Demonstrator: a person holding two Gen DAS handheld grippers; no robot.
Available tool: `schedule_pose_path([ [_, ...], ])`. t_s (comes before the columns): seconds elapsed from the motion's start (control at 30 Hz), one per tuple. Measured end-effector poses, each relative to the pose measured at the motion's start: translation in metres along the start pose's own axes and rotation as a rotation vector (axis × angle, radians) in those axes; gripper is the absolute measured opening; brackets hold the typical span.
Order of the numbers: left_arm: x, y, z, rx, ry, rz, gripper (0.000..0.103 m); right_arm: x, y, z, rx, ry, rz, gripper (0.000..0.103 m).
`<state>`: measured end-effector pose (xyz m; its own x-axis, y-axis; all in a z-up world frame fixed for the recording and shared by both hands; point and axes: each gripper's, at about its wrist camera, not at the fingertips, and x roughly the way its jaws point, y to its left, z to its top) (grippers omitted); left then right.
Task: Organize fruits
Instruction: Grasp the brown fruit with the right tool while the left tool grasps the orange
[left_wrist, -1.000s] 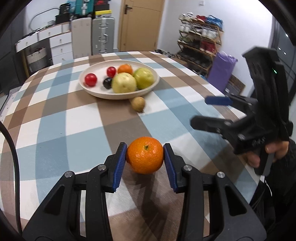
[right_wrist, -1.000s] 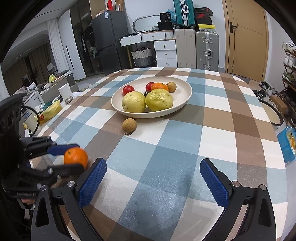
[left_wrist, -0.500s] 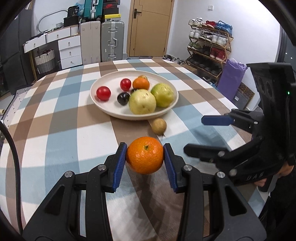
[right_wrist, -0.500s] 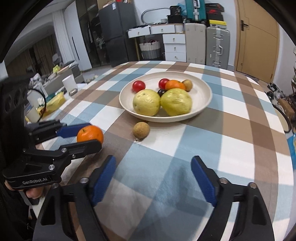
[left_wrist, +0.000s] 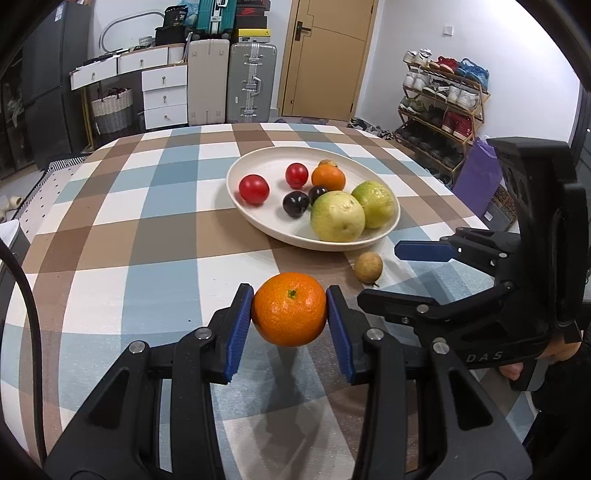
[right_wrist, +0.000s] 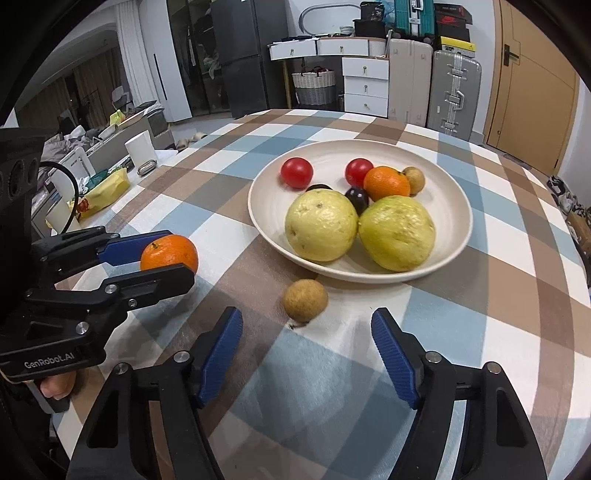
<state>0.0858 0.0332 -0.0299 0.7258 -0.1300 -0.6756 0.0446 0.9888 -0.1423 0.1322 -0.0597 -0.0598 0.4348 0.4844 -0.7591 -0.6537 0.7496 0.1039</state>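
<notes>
My left gripper holds an orange squarely between its two blue pads, stem side up, lifted clear of the checked tablecloth, with its shadow below. Ahead of these jaws and a little to their right sits the wide cream bowl. It already holds two big yellow-green fruits at its near side, two red ones toward the far side, a second orange, two small dark plums and a little brown fruit at the back.

My right gripper is empty, its jaws spread wide. Just ahead of them, centred in the gap but beyond the tips, a small brown round fruit lies on the cloth, just outside the bowl's near rim. From the left camera this gripper appears off to the right of my left jaws, near that same fruit.

I judge the step in hand to be carrying the orange to the bowl, with only these two fruits left out. Next, the left jaws need to travel forward and right, over the rim, to the bare patch left of the yellow-green pair, then lower before letting go so the orange doesn't roll. The right jaws need to advance and drop around the brown fruit, then close gently; it is small and round and could skid away.
</notes>
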Motion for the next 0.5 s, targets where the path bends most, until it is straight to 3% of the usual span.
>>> schedule_pose_path([
  [0.3, 0.003, 0.002, -0.002, -0.004, 0.009, 0.004, 0.038, 0.013, 0.005, 0.005, -0.019, 0.019, -0.011, 0.055],
  [0.5, 0.003, 0.001, -0.002, -0.003, 0.01, 0.006, 0.038, 0.013, 0.006, 0.005, -0.024, 0.014, -0.025, 0.029],
])
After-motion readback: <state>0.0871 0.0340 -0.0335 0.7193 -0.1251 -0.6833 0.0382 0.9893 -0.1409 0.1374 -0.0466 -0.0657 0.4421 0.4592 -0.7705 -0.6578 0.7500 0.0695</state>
